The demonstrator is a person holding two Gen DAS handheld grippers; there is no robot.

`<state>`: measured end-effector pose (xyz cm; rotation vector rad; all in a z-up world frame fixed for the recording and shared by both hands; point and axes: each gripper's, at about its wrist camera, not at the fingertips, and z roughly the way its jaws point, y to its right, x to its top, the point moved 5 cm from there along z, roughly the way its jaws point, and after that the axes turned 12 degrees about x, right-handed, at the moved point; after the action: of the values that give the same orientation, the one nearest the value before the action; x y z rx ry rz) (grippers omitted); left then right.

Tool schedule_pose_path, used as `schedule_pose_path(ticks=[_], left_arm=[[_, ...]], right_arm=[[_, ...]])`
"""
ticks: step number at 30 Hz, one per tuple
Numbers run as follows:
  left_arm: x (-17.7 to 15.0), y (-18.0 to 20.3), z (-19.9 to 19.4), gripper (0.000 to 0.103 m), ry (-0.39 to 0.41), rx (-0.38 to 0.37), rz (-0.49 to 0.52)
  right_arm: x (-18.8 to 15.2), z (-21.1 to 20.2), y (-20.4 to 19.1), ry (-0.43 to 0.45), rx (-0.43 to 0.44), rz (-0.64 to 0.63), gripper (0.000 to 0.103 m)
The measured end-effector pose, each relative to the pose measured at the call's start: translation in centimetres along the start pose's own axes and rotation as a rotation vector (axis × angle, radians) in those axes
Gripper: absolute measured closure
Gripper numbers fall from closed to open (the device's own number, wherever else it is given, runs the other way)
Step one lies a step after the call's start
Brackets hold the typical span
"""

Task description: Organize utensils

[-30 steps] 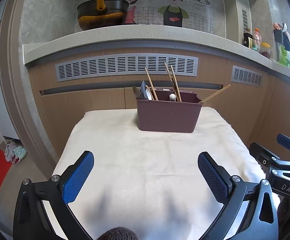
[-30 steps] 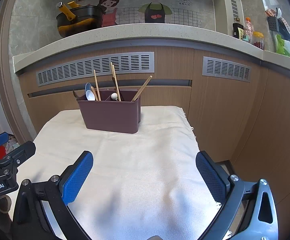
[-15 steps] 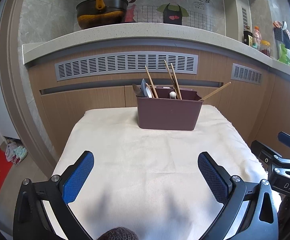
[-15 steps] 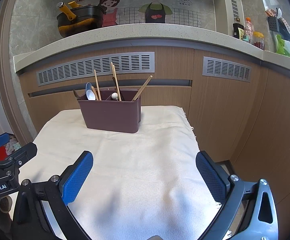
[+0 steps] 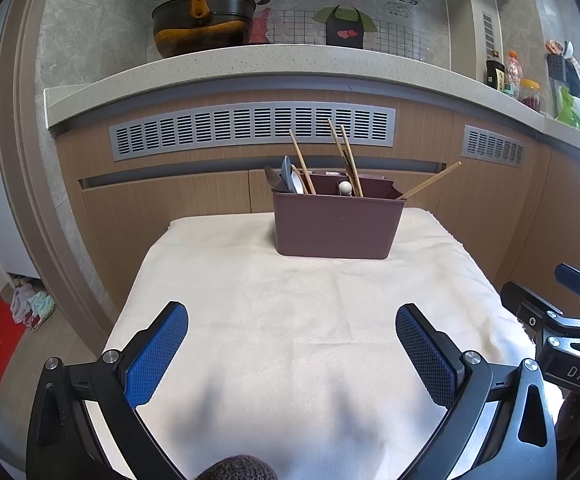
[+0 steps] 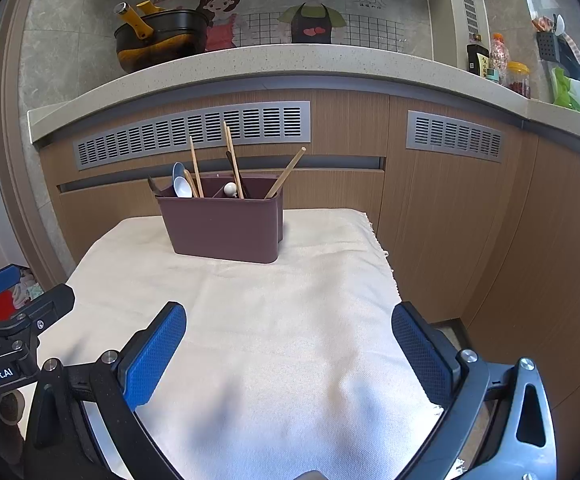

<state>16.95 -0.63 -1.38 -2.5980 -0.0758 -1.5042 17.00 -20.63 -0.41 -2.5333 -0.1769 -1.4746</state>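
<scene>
Left wrist view: left tongs, blue-padded, spread wide, nothing between them, held over the near part of the cream cloth. Right wrist view: right tongs, likewise spread wide and empty, over the same cloth; each tool shows at the edge of the other's view.

Change from a second ago: the maroon caddy sits slightly higher and smaller in the left view, so the left tongs have drawn back a little from it; in the right view it has hardly shifted.

Caddy: rectangular, long axis running across the left view, standing upright on the far part of the cloth, well apart from both tongs. Divided inside; the exact number of compartments cannot be told.

Contents, by position in the caddy:
- left end: spoons, bowls up, one blue-grey, one white, with a dark utensil at the edge;
- beside them: one wooden chopstick, leaning left;
- middle: two chopsticks close together, near upright, leaning left, and a small white knob;
- right end: one chopstick slanting steeply out to the right over the rim.

Surroundings: cloth covers the worktop. Behind the caddy, wood-grain cabinet fronts with grey vent grilles; above, a speckled stone ledge carrying a black pot with a yellow handle, bottles and jars to the right, and a cartoon wall panel.
</scene>
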Motion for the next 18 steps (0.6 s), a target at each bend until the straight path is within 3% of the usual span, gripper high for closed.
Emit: schedule_pose_path(ticks=[18], left_arm=[[-0.07,0.03,-0.15,0.000,0.000,0.002,0.000]], right_arm=[[-0.03,-0.09,-0.05,0.000,0.000,0.000,0.000]])
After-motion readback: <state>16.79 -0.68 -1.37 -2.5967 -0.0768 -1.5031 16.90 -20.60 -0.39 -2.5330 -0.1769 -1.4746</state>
